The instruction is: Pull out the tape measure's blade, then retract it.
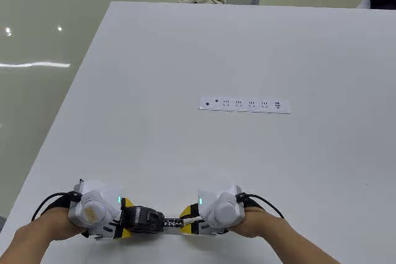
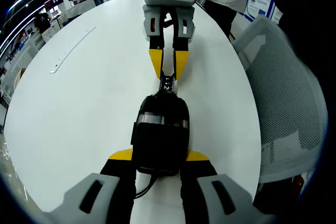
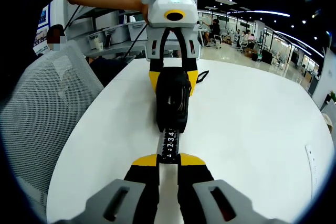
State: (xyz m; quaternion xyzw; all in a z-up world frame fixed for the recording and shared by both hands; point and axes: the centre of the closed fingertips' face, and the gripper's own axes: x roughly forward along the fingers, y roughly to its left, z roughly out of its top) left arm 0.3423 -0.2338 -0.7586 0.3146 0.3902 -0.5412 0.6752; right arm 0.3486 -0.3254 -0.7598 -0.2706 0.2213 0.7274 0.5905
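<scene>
A white bench (image 1: 247,47) carries a black tape measure (image 2: 160,135). Its blade (image 3: 169,145) seems black with white numerals. The left gripper (image 2: 159,157) and right gripper (image 3: 168,161) are grey-white with yellow tips.

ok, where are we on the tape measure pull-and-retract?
Grasps look done: the left hand-held gripper is shut on the tape measure, the right hand-held gripper pinches the blade near its tip. In hand: a short stretch of blade is out between them, low single-digit marks showing. One frame can't tell whether it is on the way out or back. Left: at least the blade fully back in.
</scene>
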